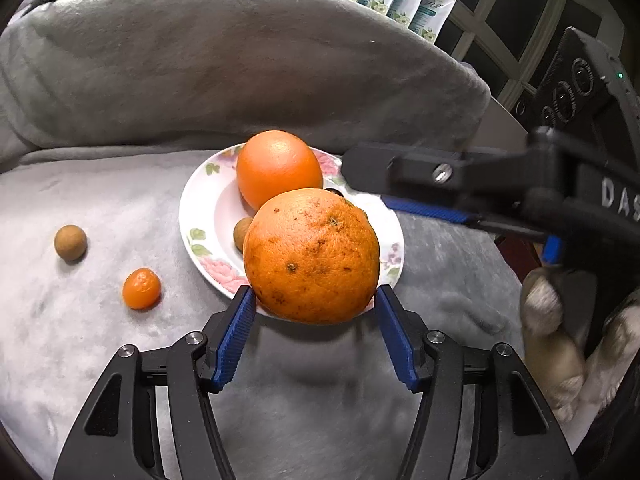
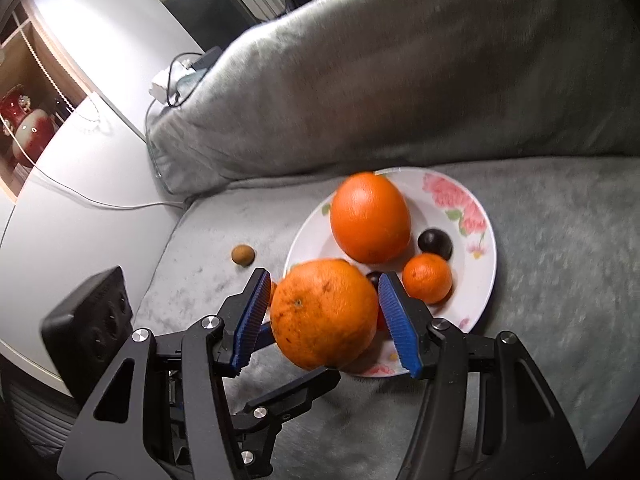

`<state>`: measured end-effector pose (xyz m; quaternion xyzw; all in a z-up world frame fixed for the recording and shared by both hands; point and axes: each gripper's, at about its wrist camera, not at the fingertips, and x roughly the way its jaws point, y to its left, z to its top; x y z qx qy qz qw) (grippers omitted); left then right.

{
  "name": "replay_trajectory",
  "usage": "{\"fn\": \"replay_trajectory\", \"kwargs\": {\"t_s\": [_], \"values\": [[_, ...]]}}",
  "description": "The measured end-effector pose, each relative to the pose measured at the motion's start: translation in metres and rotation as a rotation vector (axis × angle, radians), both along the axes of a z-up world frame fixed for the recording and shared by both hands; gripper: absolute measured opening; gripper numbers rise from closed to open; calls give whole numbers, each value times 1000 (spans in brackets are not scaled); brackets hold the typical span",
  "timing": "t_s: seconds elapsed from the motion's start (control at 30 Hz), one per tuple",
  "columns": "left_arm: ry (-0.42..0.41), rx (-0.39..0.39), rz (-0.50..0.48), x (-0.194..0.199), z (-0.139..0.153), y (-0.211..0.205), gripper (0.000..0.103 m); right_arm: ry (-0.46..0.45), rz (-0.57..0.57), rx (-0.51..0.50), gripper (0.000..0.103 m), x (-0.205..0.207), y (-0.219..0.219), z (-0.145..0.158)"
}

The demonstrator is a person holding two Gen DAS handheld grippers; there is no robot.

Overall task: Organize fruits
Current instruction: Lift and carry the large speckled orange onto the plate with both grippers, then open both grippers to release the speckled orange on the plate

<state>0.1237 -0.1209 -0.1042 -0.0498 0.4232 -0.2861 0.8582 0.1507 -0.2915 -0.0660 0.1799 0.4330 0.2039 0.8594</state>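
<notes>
Left gripper [image 1: 314, 294] clamped on speckled orange [image 1: 311, 256] over floral plate [image 1: 192, 200] near rim, right gripper [image 1: 366, 187] half-open, empty, above plate's far side

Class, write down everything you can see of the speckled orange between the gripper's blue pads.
The speckled orange is large and round, its dimpled peel marked with brown scars and spots, and it looks whole. The left gripper holds it, with the ribbed blue pads pressing its lower sides. It hangs above the near rim of the flowered plate, in front of a smoother orange lying there. Nothing else visibly touches it.
</notes>
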Motion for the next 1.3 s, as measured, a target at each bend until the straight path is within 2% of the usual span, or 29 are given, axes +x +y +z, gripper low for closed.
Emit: {"fn": "replay_trajectory", "kwargs": {"t_s": [0.43,0.9,1.1,1.2,1.3], "values": [[-66,4,-7,-11,17,6,59,-19,-6,-4,60,-7,-1,6],[-105,12,15,-21,24,33,59,-54,-9,-16,60,-20,4,13],[-124,10,42,-21,26,48,60,-78,6,-41,61,-25,20,15],[-148,6,70,-20,25,62,61,-102,11,-58,66,-30,28,16],[-152,2,104,-16,22,79,61,-127,22,-81,68,-37,41,16]]}}
